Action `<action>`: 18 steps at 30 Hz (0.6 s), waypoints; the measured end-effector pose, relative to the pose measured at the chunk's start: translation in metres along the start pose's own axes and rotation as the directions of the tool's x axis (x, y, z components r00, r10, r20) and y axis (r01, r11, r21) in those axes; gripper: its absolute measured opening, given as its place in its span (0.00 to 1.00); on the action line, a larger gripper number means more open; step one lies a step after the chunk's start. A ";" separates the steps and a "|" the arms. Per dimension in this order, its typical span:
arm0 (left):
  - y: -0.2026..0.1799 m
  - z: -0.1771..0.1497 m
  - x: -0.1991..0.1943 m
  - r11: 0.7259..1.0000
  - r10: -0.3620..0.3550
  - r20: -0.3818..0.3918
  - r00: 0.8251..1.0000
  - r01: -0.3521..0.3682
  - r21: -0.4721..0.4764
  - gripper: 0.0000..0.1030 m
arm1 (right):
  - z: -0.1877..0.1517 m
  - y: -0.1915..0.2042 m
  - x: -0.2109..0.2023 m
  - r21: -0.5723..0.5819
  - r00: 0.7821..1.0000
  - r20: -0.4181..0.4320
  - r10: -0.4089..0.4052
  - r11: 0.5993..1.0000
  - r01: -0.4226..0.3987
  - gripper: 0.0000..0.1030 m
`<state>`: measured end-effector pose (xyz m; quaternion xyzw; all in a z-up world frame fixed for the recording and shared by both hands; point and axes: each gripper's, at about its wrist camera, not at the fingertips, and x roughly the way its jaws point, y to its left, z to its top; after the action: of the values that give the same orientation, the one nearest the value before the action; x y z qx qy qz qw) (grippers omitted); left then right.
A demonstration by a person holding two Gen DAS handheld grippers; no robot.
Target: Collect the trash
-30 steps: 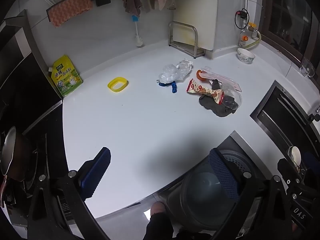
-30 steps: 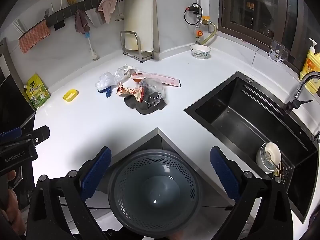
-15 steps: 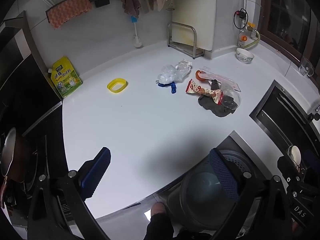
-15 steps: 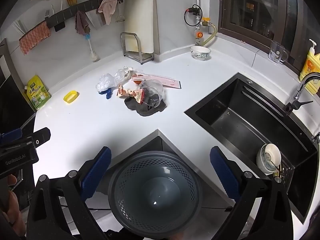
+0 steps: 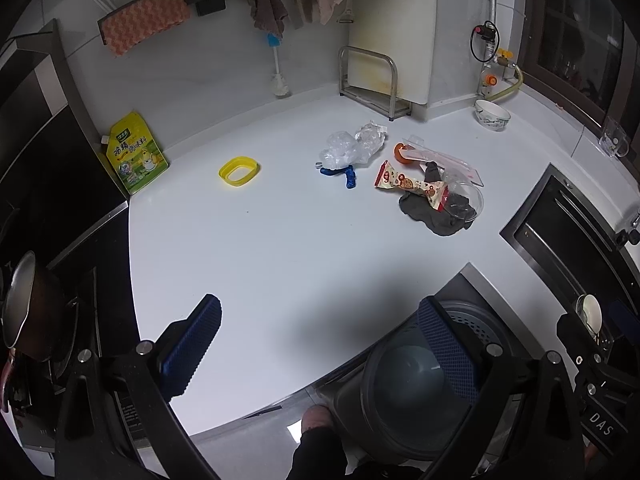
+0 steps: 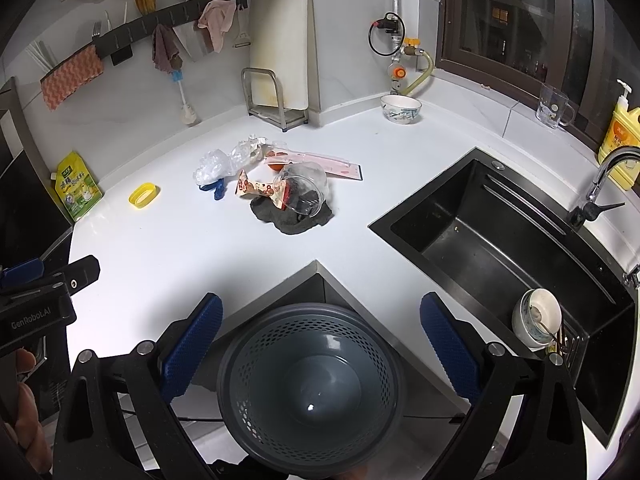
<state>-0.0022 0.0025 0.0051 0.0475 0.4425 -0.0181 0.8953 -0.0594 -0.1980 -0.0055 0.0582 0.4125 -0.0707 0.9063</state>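
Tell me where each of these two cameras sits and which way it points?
Left wrist: on the left gripper, looking down over the white counter; its blue fingers and a foot show.
Right wrist: on the right gripper, above the grey bin, sink to the right; a hand shows.
Shared: the trash pile and bin.

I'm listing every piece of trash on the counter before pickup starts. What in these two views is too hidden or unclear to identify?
- Orange item: right wrist view, mostly covered by the pink package; type unclear.
- Contents of the clear cup: dark shapes behind glare, possibly just the grey cloth underneath.
- Blue object: left wrist view, partly under crumpled plastic bags.
- Snack wrapper: print too small to read.
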 end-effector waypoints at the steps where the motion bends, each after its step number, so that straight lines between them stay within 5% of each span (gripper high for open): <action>1: 0.001 0.000 0.000 1.000 0.000 0.000 1.000 0.000 -0.001 0.94 | -0.001 0.000 0.000 0.001 1.000 0.000 0.000 1.000 0.000 0.92; 18: 0.007 0.008 -0.001 1.000 -0.005 -0.001 1.000 0.005 -0.001 0.94 | -0.002 0.000 -0.001 0.001 1.000 0.003 0.000 1.000 0.000 0.92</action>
<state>0.0038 0.0090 0.0112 0.0462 0.4431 -0.0201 0.8951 -0.0619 -0.1974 -0.0062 0.0585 0.4111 -0.0707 0.9070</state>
